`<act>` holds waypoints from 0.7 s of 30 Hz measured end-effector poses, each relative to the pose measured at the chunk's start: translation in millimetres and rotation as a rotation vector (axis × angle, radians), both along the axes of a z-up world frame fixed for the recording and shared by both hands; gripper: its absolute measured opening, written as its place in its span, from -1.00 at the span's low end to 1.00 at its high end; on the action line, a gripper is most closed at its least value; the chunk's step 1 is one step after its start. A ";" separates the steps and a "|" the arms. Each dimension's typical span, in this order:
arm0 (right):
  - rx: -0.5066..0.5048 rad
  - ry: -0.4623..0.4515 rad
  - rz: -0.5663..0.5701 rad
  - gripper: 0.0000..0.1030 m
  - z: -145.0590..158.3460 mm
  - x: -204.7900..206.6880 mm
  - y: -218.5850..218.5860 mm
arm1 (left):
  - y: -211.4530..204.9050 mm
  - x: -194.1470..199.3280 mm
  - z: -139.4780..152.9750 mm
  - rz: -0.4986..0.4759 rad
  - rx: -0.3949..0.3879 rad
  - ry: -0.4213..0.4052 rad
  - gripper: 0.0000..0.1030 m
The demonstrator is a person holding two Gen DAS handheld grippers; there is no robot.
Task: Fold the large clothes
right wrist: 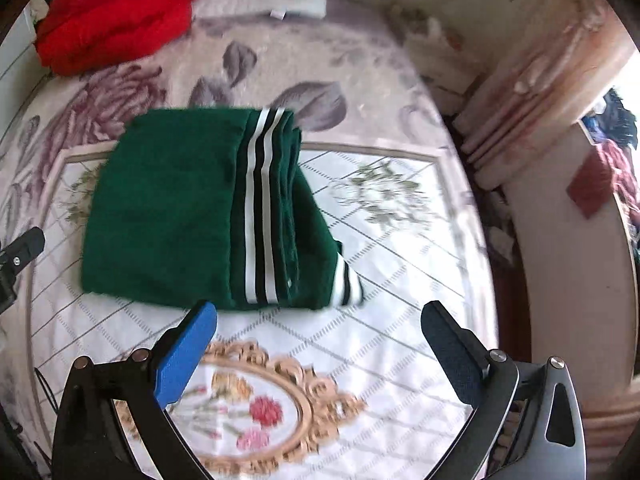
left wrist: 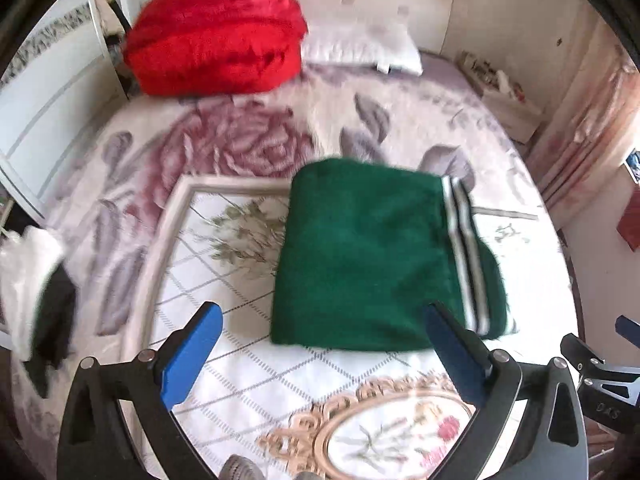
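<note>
A folded dark green garment (left wrist: 360, 256) with white and black stripes lies flat on the white patterned cloth on the bed; it also shows in the right wrist view (right wrist: 168, 208). My left gripper (left wrist: 324, 320) is open and empty, just in front of the garment's near edge, apart from it. My right gripper (right wrist: 320, 316) is open and empty, in front of the garment's near right corner. The right gripper's side shows at the right edge of the left wrist view (left wrist: 592, 364).
A red fluffy bundle (left wrist: 216, 32) and a white pillow (left wrist: 360, 46) lie at the head of the bed. White and black clothes (left wrist: 36, 300) hang at the left. A bedside cabinet (left wrist: 500, 92) and pink curtains (right wrist: 532, 80) stand to the right.
</note>
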State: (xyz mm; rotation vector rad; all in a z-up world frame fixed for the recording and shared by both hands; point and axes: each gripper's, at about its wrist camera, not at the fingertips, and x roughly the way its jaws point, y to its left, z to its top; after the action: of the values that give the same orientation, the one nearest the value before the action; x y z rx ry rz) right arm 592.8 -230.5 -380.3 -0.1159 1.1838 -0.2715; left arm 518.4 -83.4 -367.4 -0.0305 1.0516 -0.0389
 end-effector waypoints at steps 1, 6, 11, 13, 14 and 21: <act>0.006 -0.011 -0.008 1.00 18.9 -10.9 8.5 | -0.8 -12.1 17.1 -0.006 0.002 -0.013 1.00; 0.008 -0.074 -0.018 1.00 111.8 -87.6 8.0 | -6.0 -74.5 97.5 -0.033 0.009 -0.073 1.00; -0.005 -0.151 -0.027 1.00 196.8 -161.4 16.2 | -10.8 -137.6 172.1 -0.032 0.065 -0.133 1.00; -0.009 -0.194 -0.034 1.00 231.4 -192.6 19.1 | -11.4 -165.1 199.7 -0.030 0.064 -0.162 1.00; -0.017 -0.209 -0.041 1.00 246.7 -206.7 20.7 | -11.8 -177.0 211.2 -0.032 0.060 -0.172 1.00; -0.039 -0.304 -0.027 1.00 347.0 -306.9 33.6 | -12.1 -253.1 271.4 -0.031 0.027 -0.208 1.00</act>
State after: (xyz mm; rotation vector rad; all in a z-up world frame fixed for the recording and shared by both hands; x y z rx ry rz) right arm 285.9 -196.9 -33.4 -0.0890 0.8786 -0.3244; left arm 265.4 -95.4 -95.9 0.0136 0.8446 -0.0545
